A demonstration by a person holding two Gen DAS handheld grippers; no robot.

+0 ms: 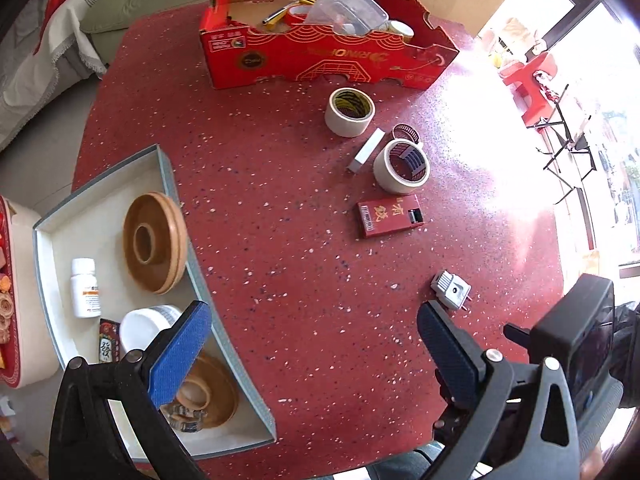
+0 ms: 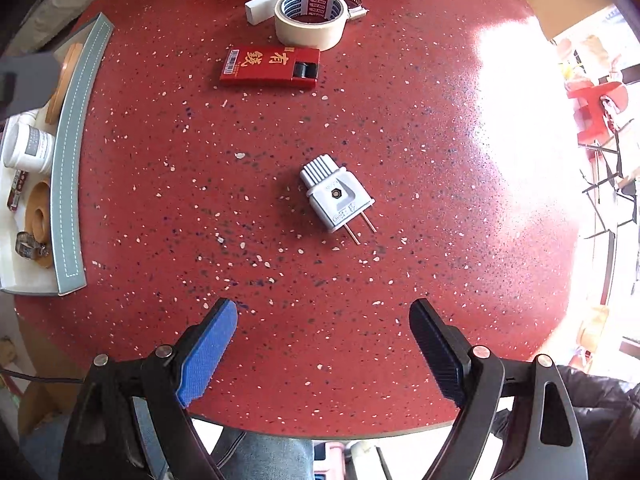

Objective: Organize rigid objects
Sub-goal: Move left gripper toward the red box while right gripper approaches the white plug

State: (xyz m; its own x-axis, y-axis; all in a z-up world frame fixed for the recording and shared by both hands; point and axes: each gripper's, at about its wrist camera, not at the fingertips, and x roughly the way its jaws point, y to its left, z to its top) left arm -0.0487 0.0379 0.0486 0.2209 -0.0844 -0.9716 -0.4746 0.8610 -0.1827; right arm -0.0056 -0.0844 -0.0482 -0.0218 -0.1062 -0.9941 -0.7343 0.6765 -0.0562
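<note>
1. Left wrist view: the left claw (image 1: 314,344) is hanging spread wide with nothing between its blue pads, one finger over the grey-rimmed tray (image 1: 182,216) and the other over the red speckled bench (image 1: 280,240). The white plug (image 1: 451,290) is lying on the bench just beyond the right-hand finger, apart from it. Farther off are sitting a red box (image 1: 390,216), two tape rolls (image 1: 401,166) and an open red carton (image 1: 320,60).

2. Right wrist view: the right claw (image 2: 323,354) is likewise gaping wide and gripping nothing. The white plug (image 2: 337,197) is lying flat near the bench (image 2: 160,200) centre, ahead of the claw and well apart from it. It is showing a ribbed cord end, a dark screw on top and two thin metal prongs. Its long axis is running diagonally, prongs pointing toward the camera and to the right, ribbed end pointing away and left.
</note>
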